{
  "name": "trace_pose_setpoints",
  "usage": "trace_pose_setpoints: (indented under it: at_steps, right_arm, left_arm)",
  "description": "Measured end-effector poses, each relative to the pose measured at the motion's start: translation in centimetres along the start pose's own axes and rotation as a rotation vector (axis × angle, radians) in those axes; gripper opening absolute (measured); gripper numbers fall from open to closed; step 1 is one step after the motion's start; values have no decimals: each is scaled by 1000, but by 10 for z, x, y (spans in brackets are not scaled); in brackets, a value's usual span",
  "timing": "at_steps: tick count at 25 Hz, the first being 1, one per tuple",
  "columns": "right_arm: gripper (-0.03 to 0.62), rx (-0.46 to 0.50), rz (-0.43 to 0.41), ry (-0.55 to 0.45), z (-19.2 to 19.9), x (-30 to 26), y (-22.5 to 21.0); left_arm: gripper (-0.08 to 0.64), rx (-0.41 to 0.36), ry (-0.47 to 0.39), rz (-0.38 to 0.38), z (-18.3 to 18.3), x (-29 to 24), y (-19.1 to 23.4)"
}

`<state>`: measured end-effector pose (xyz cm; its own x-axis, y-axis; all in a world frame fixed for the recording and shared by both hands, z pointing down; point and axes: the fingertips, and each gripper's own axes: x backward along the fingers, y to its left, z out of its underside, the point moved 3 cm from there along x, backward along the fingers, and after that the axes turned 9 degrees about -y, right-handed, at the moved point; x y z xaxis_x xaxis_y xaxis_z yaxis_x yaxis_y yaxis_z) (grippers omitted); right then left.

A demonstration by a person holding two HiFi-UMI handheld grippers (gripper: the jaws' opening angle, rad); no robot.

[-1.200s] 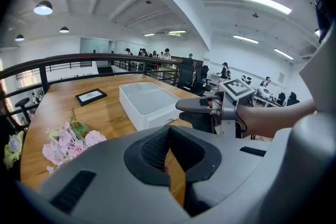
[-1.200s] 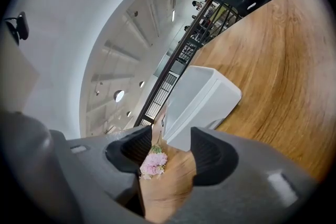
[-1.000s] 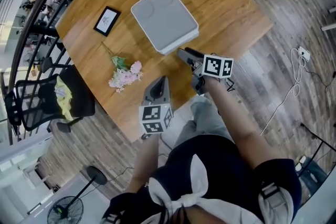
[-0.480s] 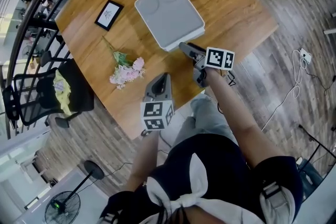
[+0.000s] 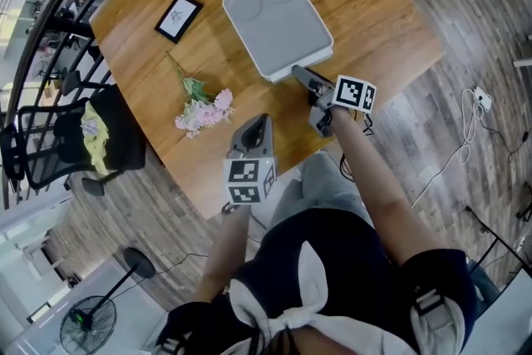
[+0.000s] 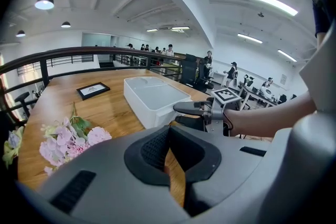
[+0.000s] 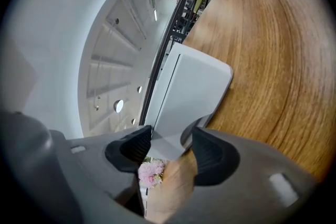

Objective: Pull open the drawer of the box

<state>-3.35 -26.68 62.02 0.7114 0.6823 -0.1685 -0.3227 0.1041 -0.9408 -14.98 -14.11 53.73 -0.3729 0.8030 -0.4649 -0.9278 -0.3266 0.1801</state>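
left claw (image 5: pixel 260 123): nearest the person, tips pressed together on nothing, held over the bench's (image 5: pixel 374 12) near edge at 6 o'clock of the box; i judge it is kept aside so the pull has room.
right claw (image 5: pixel 298 72): rolled on its side and spread; it has just been closing a little. the box's low near edge lies between the pads (image 7: pixel 131 149), not visibly pinched (probably lining up on the drawer front).
box (image 5: pixel 278 22): white, flat on the bench at 11 o'clock of the right claw; the drawer looks not yet pulled out.
flowers (image 5: pixel 204 108): pink, at 8 o'clock of the box, apart from it.
picture frame (image 5: pixel 178 17): at 9 o'clock of the box.
views: only the right gripper view shows the box edge between the pads. the left gripper view shows the right claw in profile at the box's corner. the head view gives the layout.
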Motion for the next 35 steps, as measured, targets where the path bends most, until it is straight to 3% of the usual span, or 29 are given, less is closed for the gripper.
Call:
trace_pose_setpoints:
  at_steps: [7,10,14,18,22,35]
  right_arm:
    - [207,10,-37,-6,2,-2,3]
    - [195,-30,-13,-18,5,0,2]
    - [183,-38,-41,-28,3,-1,4]
    - [176,-56,-36,-36,3,-1,4]
    - [173,-100,20,-38,7,3,1]
    - [170,-104,7,-30,8,9,2]
  left_arm:
    - [17,19,-11,-30,0,3,12]
    - [17,35,-19,-48,1,2,17]
    - [17,42,-22,-58,-2,1,17]
    - [17,41,-22,-54,-4,-2,15]
    - [17,38,-14,-51,-3,-3,13]
    - [17,37,-8,-54,-2,-2,11]
